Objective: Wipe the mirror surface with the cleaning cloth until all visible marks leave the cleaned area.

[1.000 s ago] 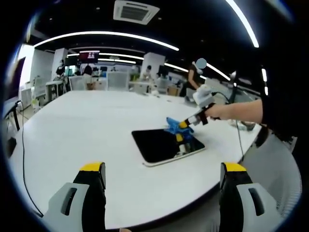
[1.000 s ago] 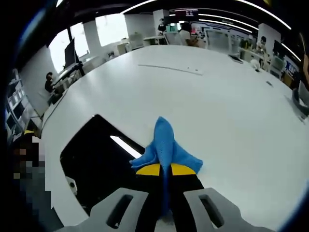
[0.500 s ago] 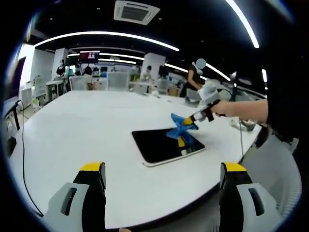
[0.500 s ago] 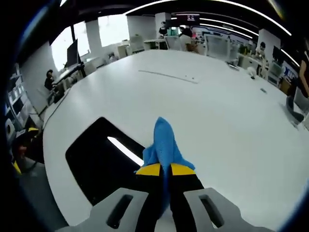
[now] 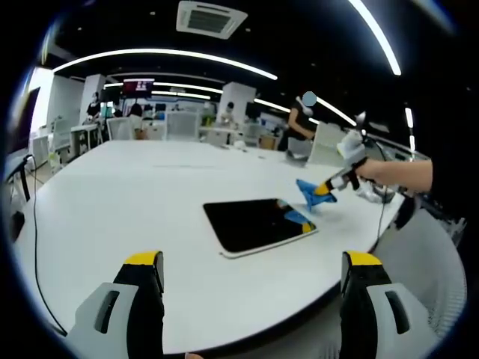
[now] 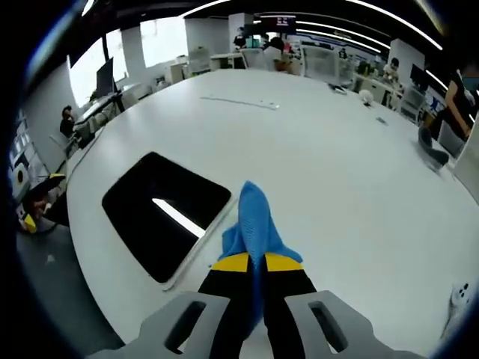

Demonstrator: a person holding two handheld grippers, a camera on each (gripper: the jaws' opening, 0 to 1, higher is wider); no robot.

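**Cloth lifted off mirror – return for next pass**

Flat dark rectangular mirror (image 5: 258, 224) lies on white round table (image 5: 112, 202). Blue cleaning cloth (image 6: 253, 224), pinched in right gripper (image 6: 249, 263) jaws, hangs just beside the mirror's edge. Left gripper (image 5: 251, 262) jaws spread, well back. Judgement: lower cloth flat, overlap strokes.

glossy mirror (image 6: 165, 207), soft cloth (image 6: 253, 224), seemingly matt table (image 6: 329, 149)

No text, label, brand or number can be read in either view. The distant hanging screen (image 5: 138, 85) shows only a red blur, too small to make out.
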